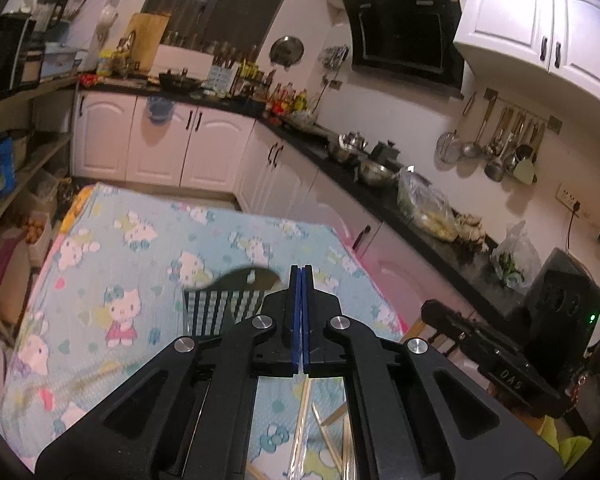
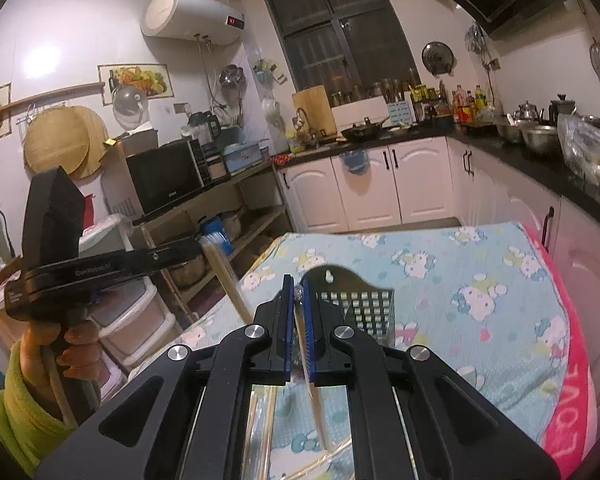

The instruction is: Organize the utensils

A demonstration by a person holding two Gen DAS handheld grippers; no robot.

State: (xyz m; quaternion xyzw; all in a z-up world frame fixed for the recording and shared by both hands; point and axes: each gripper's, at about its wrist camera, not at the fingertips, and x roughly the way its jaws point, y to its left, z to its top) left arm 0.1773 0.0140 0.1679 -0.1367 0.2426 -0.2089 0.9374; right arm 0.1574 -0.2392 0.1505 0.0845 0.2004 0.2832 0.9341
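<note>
Nearest us, loose chopsticks (image 1: 306,408) lie on the cloth-covered bench (image 1: 112,240), partly seen through the gripper frames. On the left, our left gripper (image 1: 301,312) is fully closed; from its own view nothing shows between the blue pads, though the right wrist view suggests a bundle of chopsticks (image 2: 230,284) hanging from it. Between both stands the perforated metal utensil holder (image 2: 356,300), upright and empty as far as we can tell. On the right, our right gripper (image 2: 298,320) is clamped on a single chopstick (image 2: 312,384) in a clear wrapper. We judge the thin stick could pivot or slip in the pads, miss the holder's mouth, or tip it over.
</note>
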